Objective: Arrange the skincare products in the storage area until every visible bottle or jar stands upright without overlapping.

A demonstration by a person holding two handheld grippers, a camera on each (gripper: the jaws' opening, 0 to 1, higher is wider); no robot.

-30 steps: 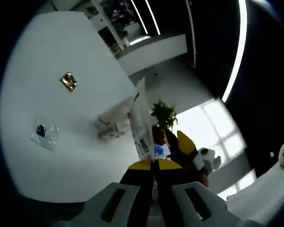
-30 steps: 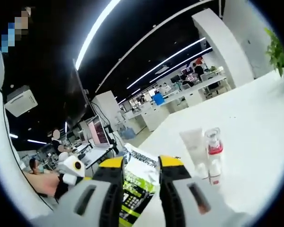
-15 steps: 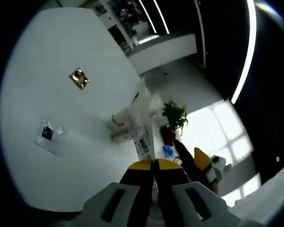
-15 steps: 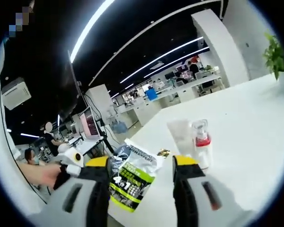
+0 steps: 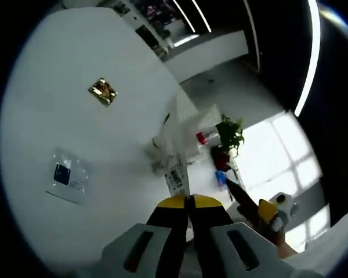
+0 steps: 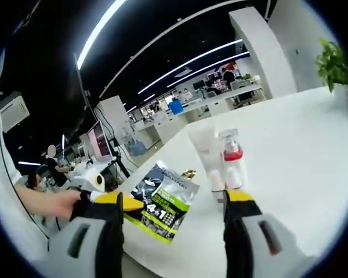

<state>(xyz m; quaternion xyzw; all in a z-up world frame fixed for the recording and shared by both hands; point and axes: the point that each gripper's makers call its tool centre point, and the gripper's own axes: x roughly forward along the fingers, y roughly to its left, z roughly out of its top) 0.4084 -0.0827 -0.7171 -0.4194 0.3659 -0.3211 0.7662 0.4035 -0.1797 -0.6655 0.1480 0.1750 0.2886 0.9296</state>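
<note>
It's an open-plan office: long ceiling light strips (image 6: pixel 180 61) run over rows of desks with monitors (image 6: pixel 98 147), beyond a broad white table (image 6: pixel 290 150) and a potted plant (image 6: pixel 335 61).

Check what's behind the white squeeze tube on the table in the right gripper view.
Beside the white squeeze tube stands a clear pump bottle with a red collar; behind them runs bare white tabletop. Whatever is directly behind the tube is covered.
</note>
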